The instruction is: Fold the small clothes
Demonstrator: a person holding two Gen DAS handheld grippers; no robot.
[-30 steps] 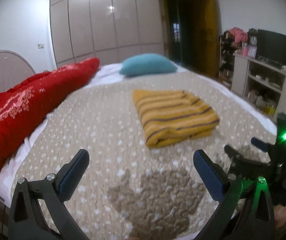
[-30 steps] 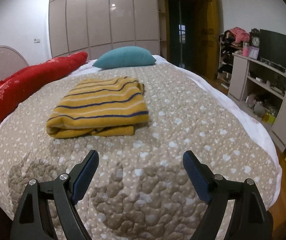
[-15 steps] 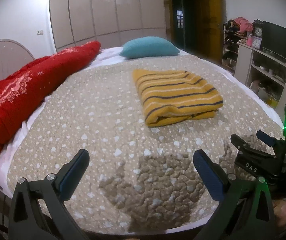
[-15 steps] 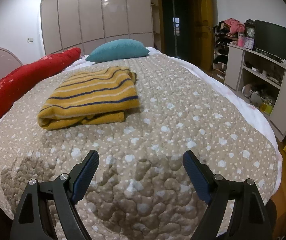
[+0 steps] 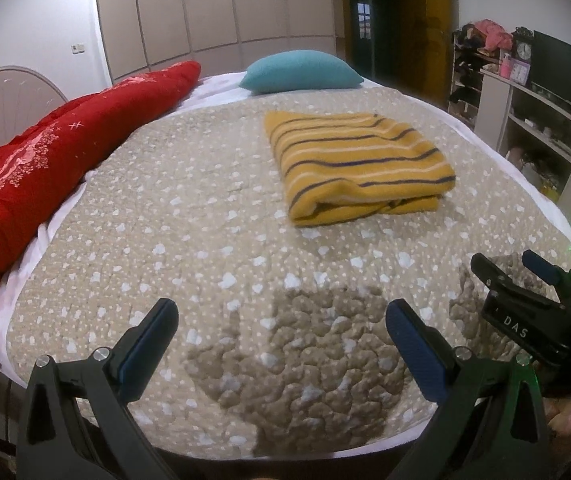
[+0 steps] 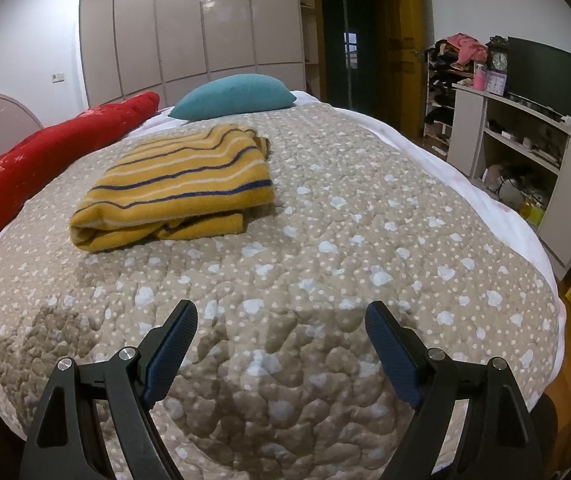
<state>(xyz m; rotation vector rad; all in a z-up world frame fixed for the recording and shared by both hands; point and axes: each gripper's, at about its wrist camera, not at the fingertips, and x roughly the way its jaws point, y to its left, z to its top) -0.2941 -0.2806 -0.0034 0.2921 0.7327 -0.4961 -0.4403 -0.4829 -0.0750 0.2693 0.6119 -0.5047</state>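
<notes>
Bed point(image 5: 189, 216): covered by a beige quilt with white spots, the quilt reaching the near edge in both views.

Red duvet point(image 5: 33, 168): bunched lengthwise along the left edge of the bed.

Teal pillow point(image 6: 233, 96): at the far end of the bed, lying flat, apart from the clothing.

Yellow striped sweater point(image 5: 357, 168): folded into a rectangle with dark and pale stripes, lying flat on the quilt toward the far half of the bed, right of centre in the left wrist view, short of the pillow. Open fold faces the near edge. No gripper touches it.

Left gripper point(image 5: 281, 344): jaws wide apart, nothing between them, hanging over the near edge of the bed, well apart from the sweater.

Right gripper point(image 6: 281, 344): jaws wide apart, nothing held, over the near edge, also well apart from the sweater
</notes>
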